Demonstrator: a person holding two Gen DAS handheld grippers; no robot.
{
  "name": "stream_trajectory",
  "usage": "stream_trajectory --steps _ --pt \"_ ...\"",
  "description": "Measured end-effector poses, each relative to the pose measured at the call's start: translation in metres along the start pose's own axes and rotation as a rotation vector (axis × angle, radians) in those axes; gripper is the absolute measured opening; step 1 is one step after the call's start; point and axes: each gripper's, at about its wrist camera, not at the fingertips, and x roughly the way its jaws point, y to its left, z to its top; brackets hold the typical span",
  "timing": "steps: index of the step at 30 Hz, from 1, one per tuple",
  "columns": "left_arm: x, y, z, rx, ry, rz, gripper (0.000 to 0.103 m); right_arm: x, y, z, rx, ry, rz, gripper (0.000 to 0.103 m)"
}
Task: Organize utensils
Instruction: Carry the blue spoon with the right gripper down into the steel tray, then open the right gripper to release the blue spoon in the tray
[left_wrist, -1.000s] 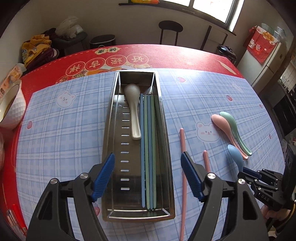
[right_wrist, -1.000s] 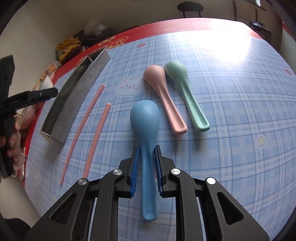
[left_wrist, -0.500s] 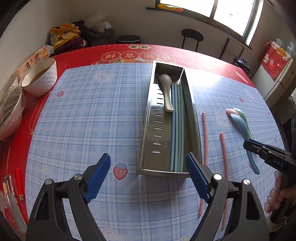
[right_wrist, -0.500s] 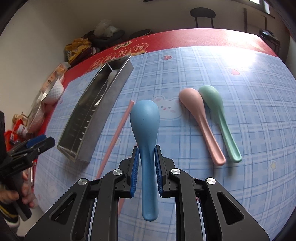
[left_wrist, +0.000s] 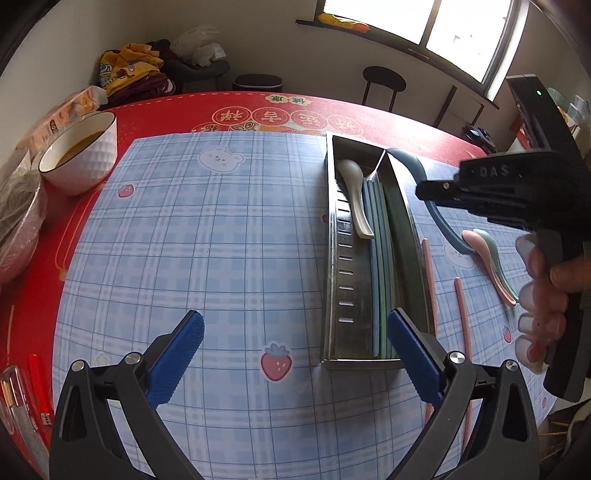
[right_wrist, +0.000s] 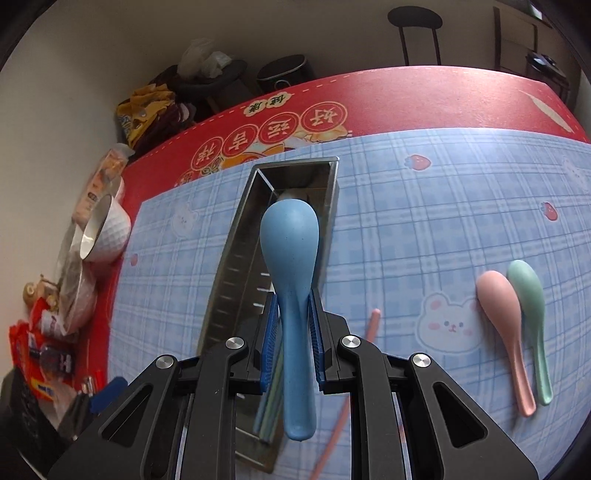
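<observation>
A red table (left_wrist: 369, 110) carries a blue plaid mat (left_wrist: 221, 240), and on the mat lies a long steel utensil tray (left_wrist: 341, 258) that already holds a grey spoon (left_wrist: 356, 199) and a row of blue and green chopsticks (left_wrist: 380, 266). The right gripper (right_wrist: 292, 345) hangs above the tray with its jaws narrow, clamped on the neck of a blue spoon (right_wrist: 290, 251); the bowl of the spoon sticks out ahead of the pads, over the tray's far half, and its handle runs back between the fingers. The left gripper (left_wrist: 295, 354) hovers over the mat at the tray's near end, nothing between its pads, its jaws opening wide. Right of the tray lie two pink chopsticks (left_wrist: 428, 280), then a pink spoon (right_wrist: 504, 317) and a green spoon (right_wrist: 528, 302) side by side, touching.
</observation>
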Motion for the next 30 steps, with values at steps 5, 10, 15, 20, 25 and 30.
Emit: stream_trajectory --steps 5,10,15,20,25,30 --pt "0.003 0.014 0.0 -0.003 -0.006 -0.001 0.097 0.032 0.022 0.02 -0.002 0.035 -0.056 0.017" --pt "-0.003 0.03 0.003 -0.035 -0.047 0.001 0.097 0.052 0.019 0.027 0.034 0.052 -0.12 0.017" --pt "-0.005 0.037 0.005 -0.064 -0.061 0.013 0.097 0.065 0.017 0.033 0.034 0.071 -0.149 0.017" --pt "-0.004 0.032 0.002 -0.065 -0.063 0.016 0.097 0.072 0.018 0.036 0.026 0.074 -0.138 0.017" --pt "-0.006 0.025 -0.001 -0.056 -0.074 0.026 0.097 0.079 0.017 0.038 0.044 0.111 -0.072 0.019" --pt "-0.013 0.019 -0.001 -0.059 -0.088 0.031 0.097 0.064 0.013 0.036 0.039 0.089 -0.032 0.026"
